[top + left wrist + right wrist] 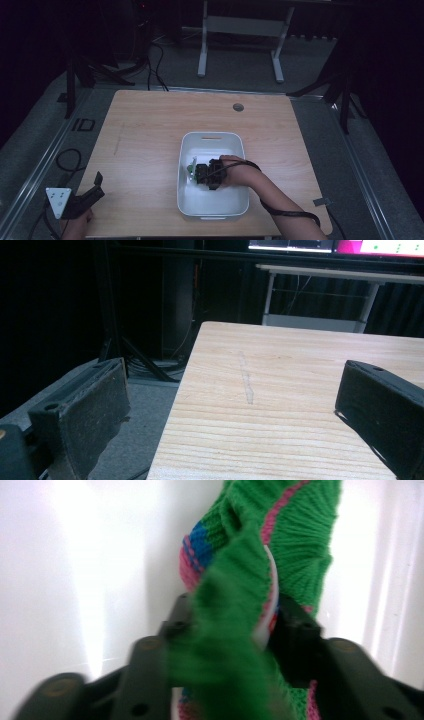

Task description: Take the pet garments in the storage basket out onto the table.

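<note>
A white plastic bin (236, 201) stands on the wooden table (145, 150), a little right of centre. Inside it my right gripper (196, 173) is shut on a green knitted cloth (191, 167) with pink and blue stripes. The right gripper view shows the cloth (250, 570) bunched between the two black jaws, against the bin's white wall (75, 580). My left gripper (97, 184) rests at the table's front left corner, jaws wide apart. Its view has only bare table (280, 405) between the fingers (92, 405).
A round grommet hole (238, 107) sits near the table's far edge. Cables (67, 160) lie on the grey floor to the left, and a white desk frame (240, 30) stands beyond the table. A strap trails from the right forearm (280, 205).
</note>
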Action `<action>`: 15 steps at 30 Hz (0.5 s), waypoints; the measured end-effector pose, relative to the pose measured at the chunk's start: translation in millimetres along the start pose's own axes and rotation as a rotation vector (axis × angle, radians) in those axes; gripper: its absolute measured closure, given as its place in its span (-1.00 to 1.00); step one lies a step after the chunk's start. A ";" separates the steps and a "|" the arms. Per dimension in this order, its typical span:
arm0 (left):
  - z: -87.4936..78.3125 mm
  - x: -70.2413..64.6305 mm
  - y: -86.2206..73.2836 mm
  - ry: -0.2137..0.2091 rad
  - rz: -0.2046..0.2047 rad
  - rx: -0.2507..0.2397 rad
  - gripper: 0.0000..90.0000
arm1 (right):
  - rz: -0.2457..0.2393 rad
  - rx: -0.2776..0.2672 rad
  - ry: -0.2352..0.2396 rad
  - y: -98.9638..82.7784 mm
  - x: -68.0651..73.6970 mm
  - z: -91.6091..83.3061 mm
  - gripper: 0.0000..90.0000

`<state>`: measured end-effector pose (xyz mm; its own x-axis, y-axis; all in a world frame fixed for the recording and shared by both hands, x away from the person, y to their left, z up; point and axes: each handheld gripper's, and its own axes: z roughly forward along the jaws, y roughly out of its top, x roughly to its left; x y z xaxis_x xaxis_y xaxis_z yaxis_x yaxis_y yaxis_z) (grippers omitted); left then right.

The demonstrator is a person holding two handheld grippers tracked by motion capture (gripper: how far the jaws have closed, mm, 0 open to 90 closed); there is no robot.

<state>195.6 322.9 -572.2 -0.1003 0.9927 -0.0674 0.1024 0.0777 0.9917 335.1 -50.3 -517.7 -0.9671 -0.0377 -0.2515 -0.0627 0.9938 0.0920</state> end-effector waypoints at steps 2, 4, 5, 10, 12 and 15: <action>0.1 0.1 0.1 -0.002 0.000 0.002 -0.97 | 0.011 -0.022 0.008 -1.7 -4.8 -6.3 0.54; 0.2 0.2 0.1 -0.002 -0.002 0.001 -0.97 | 0.038 -0.061 0.007 -3.3 -9.2 -14.3 0.57; 0.2 0.2 0.1 -0.002 -0.002 0.002 -0.97 | 0.035 -0.078 0.015 -4.1 -10.9 -19.3 0.57; 0.2 0.1 0.1 -0.001 -0.001 0.002 -0.97 | 0.026 -0.135 0.001 -4.8 -14.0 -45.1 0.57; 0.2 0.1 0.1 0.000 -0.001 0.003 -0.97 | 0.012 -0.146 -0.015 -4.7 -14.2 -56.3 0.57; 0.3 0.1 0.1 -0.001 -0.001 0.003 -0.97 | -0.002 -0.158 -0.034 -4.6 -15.6 -73.0 0.57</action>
<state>195.9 323.0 -572.1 -0.0998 0.9926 -0.0684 0.1052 0.0789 0.9913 332.5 -61.9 -443.9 -0.9582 -0.0335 -0.2842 -0.1054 0.9647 0.2414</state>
